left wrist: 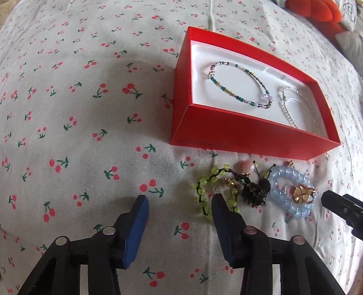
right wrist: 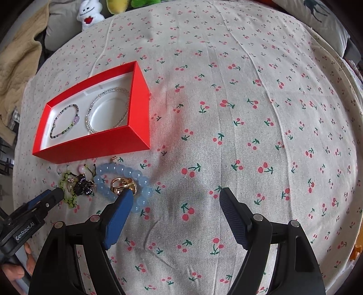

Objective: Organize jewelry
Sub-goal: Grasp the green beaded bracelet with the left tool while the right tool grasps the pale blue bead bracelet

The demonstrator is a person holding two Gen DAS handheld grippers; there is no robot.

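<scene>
A red box (left wrist: 238, 133) (right wrist: 90, 147) with a white liner lies on the cherry-print cloth. It holds a green-and-purple beaded bracelet (left wrist: 238, 84) (right wrist: 64, 121) and a clear beaded bracelet (left wrist: 288, 109) (right wrist: 106, 109). In front of the box lie a green bead bracelet (left wrist: 204, 192) (right wrist: 68, 195), a black ornament (left wrist: 258, 189) (right wrist: 82, 183), a pale blue bead bracelet (left wrist: 283, 199) (right wrist: 136, 179) and a gold ring (left wrist: 302, 194) (right wrist: 121, 185). My left gripper (left wrist: 180, 204) is open and empty, beside the green bracelet. My right gripper (right wrist: 174, 195) is open and empty, its left finger over the blue bracelet.
The cherry-print cloth (right wrist: 249, 113) covers a soft surface. Plush toys (right wrist: 88, 13) and a beige blanket (right wrist: 18, 59) lie at the far left edge. An orange plush (left wrist: 317, 11) lies beyond the box. The right gripper's tip (left wrist: 340, 208) shows in the left wrist view.
</scene>
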